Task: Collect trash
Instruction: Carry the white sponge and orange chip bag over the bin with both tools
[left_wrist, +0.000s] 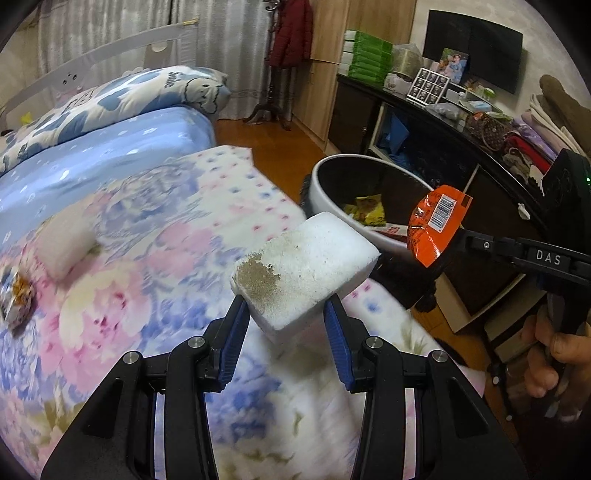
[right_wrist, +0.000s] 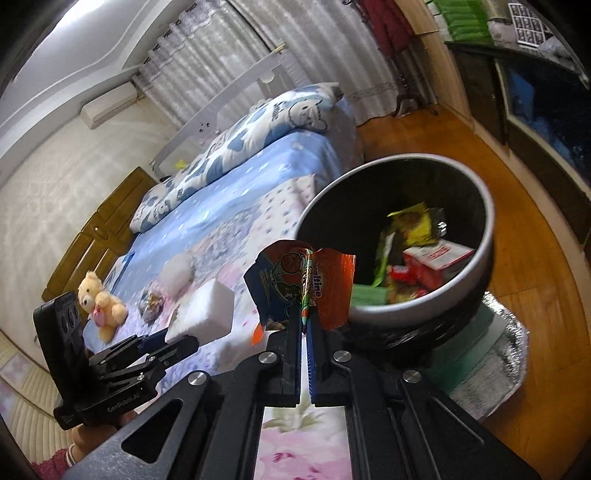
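Note:
My left gripper (left_wrist: 286, 314) is shut on a white foam block (left_wrist: 306, 269) with a brown stain, held above the floral bedspread. My right gripper (right_wrist: 304, 317) is shut on an orange snack wrapper (right_wrist: 325, 284), which also shows in the left wrist view as the wrapper (left_wrist: 436, 229) near the bin. The round trash bin (right_wrist: 487, 229) stands beside the bed with several wrappers and a red-white box inside; in the left wrist view the bin (left_wrist: 321, 192) lies just beyond the block. On the bed remain another white foam piece (left_wrist: 64, 240) and a crumpled snack packet (left_wrist: 16, 295).
The bed (left_wrist: 147, 221) fills the left side, with a blue patterned quilt and a teddy bear (right_wrist: 99, 302). A dark cabinet (left_wrist: 424, 136) loaded with boxes and clutter runs along the right. Wooden floor (right_wrist: 517, 295) surrounds the bin. A hand (left_wrist: 554, 354) holds the right gripper's handle.

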